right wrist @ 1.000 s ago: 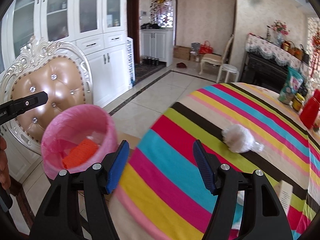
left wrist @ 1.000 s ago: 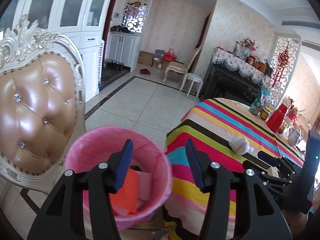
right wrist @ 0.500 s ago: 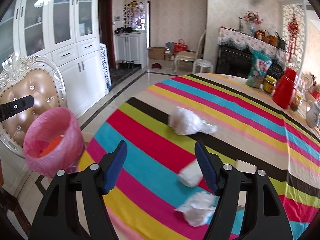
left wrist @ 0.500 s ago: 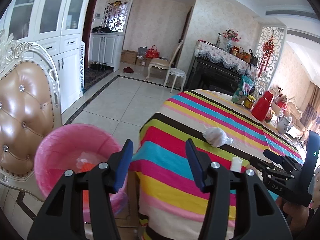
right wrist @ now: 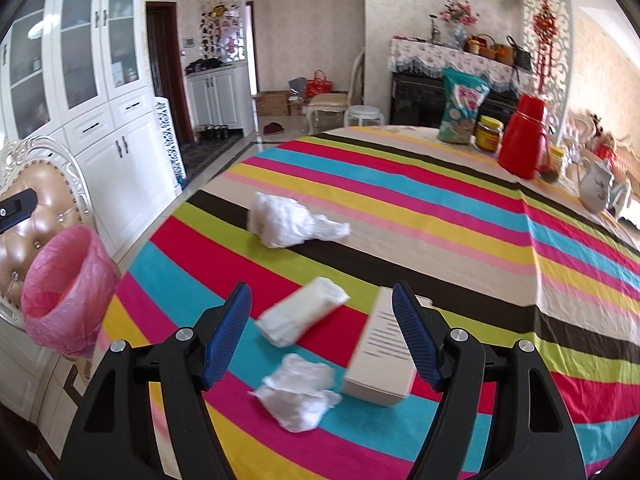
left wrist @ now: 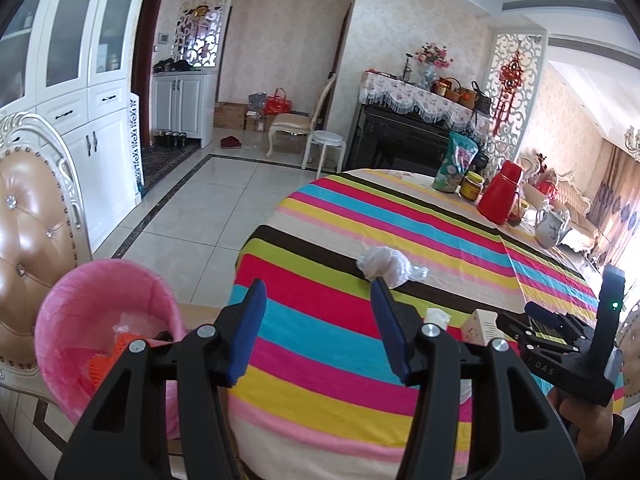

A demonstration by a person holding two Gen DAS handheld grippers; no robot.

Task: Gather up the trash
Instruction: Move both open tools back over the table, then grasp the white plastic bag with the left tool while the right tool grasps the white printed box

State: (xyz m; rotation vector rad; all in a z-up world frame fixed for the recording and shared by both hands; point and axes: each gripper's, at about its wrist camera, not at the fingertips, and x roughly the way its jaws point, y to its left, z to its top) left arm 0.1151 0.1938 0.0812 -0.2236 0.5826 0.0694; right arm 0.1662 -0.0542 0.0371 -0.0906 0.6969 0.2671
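A pink-lined trash bin (left wrist: 104, 332) with orange and clear trash inside stands by the table's left edge; it also shows in the right wrist view (right wrist: 66, 288). On the striped tablecloth (right wrist: 440, 216) lie a crumpled white plastic bag (right wrist: 288, 220), a white packet (right wrist: 304, 314), a crumpled tissue (right wrist: 298, 394) and a beige carton (right wrist: 386, 348). My right gripper (right wrist: 322, 328) is open and empty just above the packet and tissue. My left gripper (left wrist: 318, 328) is open and empty over the table's near edge, right of the bin. The bag (left wrist: 386, 266) lies beyond it.
A tufted tan chair (left wrist: 28, 232) stands behind the bin. A red thermos (right wrist: 524, 142), a jar (right wrist: 488, 132), a snack bag (right wrist: 462, 106) and a teapot (right wrist: 598, 186) stand at the table's far side. White cabinets (left wrist: 80, 92) line the left wall.
Both grippers have swung right, away from the bin and over the table. The packet, tissue and carton have come into the right wrist view. Both stay open and empty.
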